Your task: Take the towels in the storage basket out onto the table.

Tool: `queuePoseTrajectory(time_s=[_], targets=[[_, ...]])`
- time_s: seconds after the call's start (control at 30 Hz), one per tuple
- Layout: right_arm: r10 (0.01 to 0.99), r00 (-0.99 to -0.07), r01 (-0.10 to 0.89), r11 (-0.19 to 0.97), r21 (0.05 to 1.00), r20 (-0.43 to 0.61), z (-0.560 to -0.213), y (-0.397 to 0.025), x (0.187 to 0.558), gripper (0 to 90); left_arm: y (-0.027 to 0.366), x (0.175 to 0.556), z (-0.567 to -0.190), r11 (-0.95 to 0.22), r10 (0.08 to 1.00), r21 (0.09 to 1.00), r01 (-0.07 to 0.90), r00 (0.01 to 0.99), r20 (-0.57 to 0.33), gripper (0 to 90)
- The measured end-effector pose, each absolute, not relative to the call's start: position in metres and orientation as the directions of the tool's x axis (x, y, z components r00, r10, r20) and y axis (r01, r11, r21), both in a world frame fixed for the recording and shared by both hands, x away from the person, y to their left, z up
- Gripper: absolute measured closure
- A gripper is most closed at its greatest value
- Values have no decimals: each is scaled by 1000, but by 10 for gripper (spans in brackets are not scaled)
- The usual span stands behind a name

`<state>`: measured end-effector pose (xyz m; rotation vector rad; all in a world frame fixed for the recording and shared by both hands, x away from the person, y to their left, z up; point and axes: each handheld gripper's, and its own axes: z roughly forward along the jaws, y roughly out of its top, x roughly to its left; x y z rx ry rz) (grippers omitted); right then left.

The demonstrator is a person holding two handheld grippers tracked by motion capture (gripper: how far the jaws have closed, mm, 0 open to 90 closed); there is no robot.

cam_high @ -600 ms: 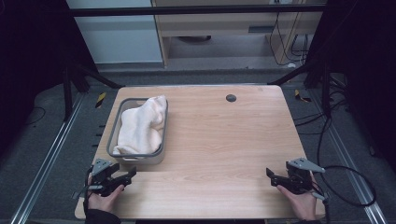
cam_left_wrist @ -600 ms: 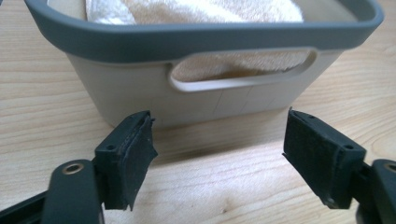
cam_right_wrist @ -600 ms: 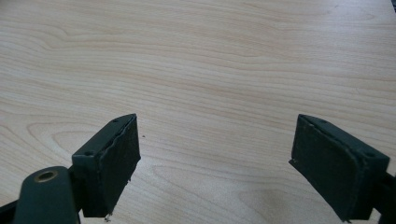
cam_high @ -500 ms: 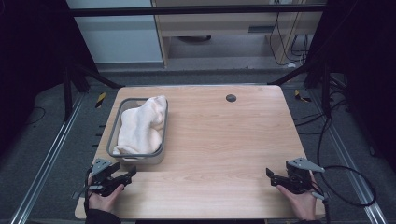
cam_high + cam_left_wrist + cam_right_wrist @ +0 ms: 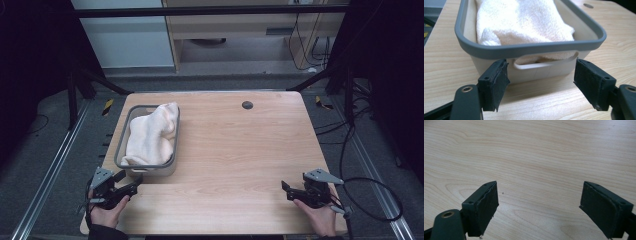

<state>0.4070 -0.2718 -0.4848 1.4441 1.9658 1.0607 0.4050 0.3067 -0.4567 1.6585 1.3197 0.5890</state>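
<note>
Bin [image 5: 131, 114] with white towel [image 5: 150, 134] sits on the tabletop [image 5: 240, 150] far-left, long axis running away from the person. Left gripper [image 5: 131, 186], jaws spread and empty, is just short of the bin's near end wall, handle slot [image 5: 544, 63] dead ahead. Right gripper [image 5: 289, 190], also spread and empty, is well apart at near-right. Left hand likely goes first.
</note>
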Motion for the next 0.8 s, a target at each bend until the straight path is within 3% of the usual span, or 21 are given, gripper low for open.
queuePoseTrajectory(time_s=[0.8], targets=[[939, -342, 560, 183, 808, 24, -485, -265, 407, 138, 305, 406, -419, -11, 931, 901, 433, 334, -149, 275]])
